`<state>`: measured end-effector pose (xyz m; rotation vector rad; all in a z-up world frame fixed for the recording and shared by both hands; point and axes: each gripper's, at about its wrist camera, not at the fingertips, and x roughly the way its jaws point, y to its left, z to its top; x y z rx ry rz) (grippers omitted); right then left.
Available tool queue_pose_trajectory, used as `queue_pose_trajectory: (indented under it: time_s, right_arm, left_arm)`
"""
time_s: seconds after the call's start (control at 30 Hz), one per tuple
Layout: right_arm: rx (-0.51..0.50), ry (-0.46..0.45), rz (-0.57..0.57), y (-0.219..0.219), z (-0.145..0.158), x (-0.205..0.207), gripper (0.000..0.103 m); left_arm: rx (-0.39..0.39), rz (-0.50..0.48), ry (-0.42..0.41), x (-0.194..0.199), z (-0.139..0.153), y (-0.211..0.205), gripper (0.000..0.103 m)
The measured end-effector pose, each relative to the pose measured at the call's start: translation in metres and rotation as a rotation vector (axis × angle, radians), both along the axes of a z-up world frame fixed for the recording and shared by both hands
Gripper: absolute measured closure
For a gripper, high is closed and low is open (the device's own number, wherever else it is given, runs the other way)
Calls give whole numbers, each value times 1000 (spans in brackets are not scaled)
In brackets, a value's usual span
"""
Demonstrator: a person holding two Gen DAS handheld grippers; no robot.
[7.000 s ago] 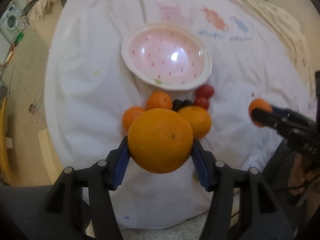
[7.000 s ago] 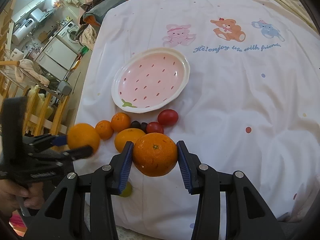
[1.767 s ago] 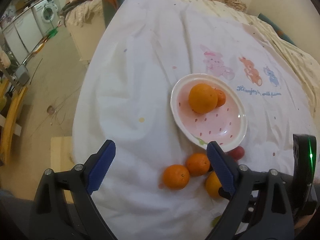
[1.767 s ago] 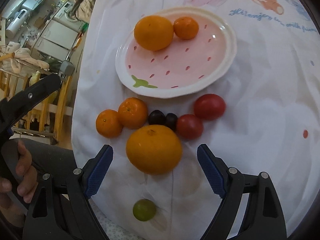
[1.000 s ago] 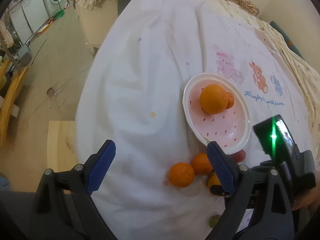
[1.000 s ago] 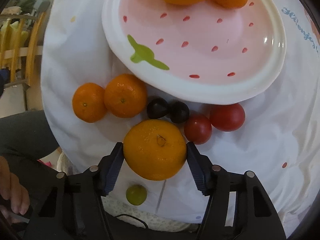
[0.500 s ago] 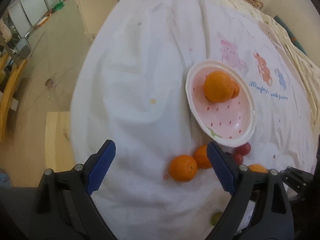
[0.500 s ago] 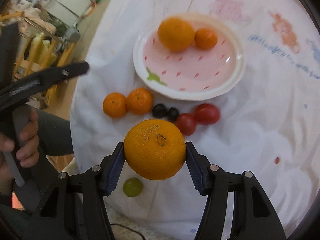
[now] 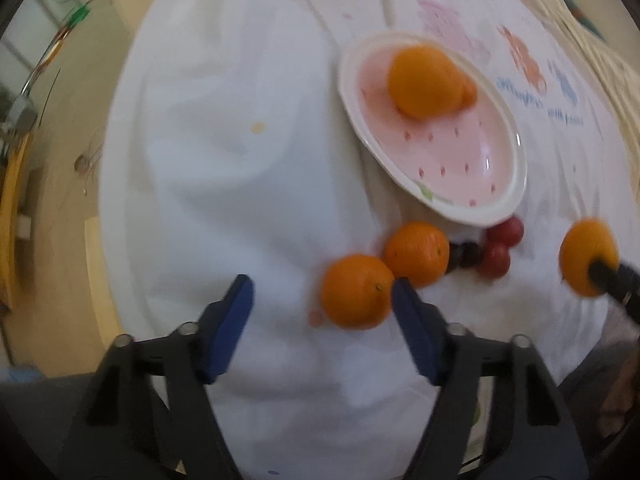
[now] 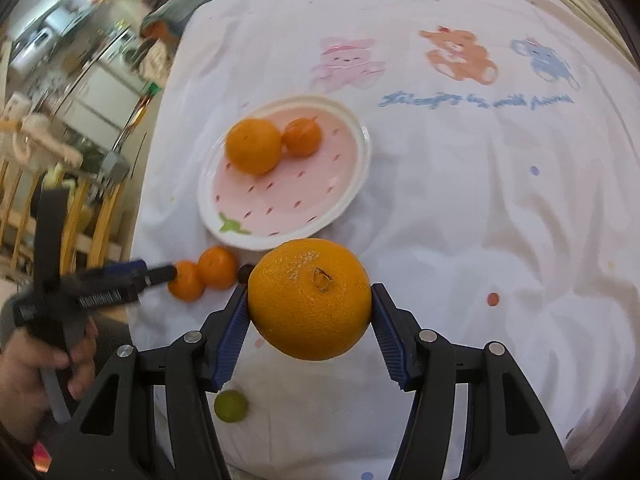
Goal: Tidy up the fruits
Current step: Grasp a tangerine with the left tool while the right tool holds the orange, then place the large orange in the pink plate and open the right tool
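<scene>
Orange (image 10: 309,299) sits clamped between your right gripper (image 10: 310,308) pads, lifted clear of the sheet (image 10: 460,200), its stem scar facing the camera. The plate (image 10: 352,184) lies at 11 o'clock from it and carries a big orange (image 10: 253,145) touching a smaller mandarin (image 10: 302,137) at its 3 o'clock.

Your left gripper (image 9: 322,300) has its jaws spread wide. A mandarin on the sheet (image 9: 357,291) lies between them, just beside the right-hand pad (image 9: 416,332) and well apart from the other; that view is blurred. A second mandarin (image 9: 416,254) touches it at 1 o'clock. Past that come a dark grape (image 9: 464,255) and two tomatoes (image 9: 500,248), all just below the plate's near rim.

In the right wrist view, a green grape (image 10: 231,406) lies alone at 7 o'clock from the held orange.
</scene>
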<state>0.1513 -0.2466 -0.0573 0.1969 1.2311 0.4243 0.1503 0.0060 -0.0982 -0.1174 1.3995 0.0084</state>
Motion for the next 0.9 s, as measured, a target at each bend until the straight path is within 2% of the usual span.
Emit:
queue_pose_trajectory:
  time_s: [0.17, 0.27, 0.37, 0.53, 0.7, 0.9]
  right_arm:
    - [-31, 17, -6, -1, -6, 0, 42]
    - [-34, 21, 2, 0, -7, -1, 42]
    - [-36, 13, 10, 2, -5, 0, 42]
    - [-38, 13, 12, 3, -5, -1, 42]
    - [-48, 16, 7, 2, -7, -2, 42]
    - [-50, 9, -4, -1, -6, -4, 42]
  left_arm:
    - [34, -130, -9, -9, -3, -25, 43]
    - [60, -166, -1, -8, -8, -33, 56]
    - [117, -192, -30, -2, -8, -38, 60]
    - [147, -216, -40, 1, -10, -44, 62]
    - [144, -215, -62, -2, -5, -45, 64]
    - [91, -182, -114, -8, 17, -39, 64]
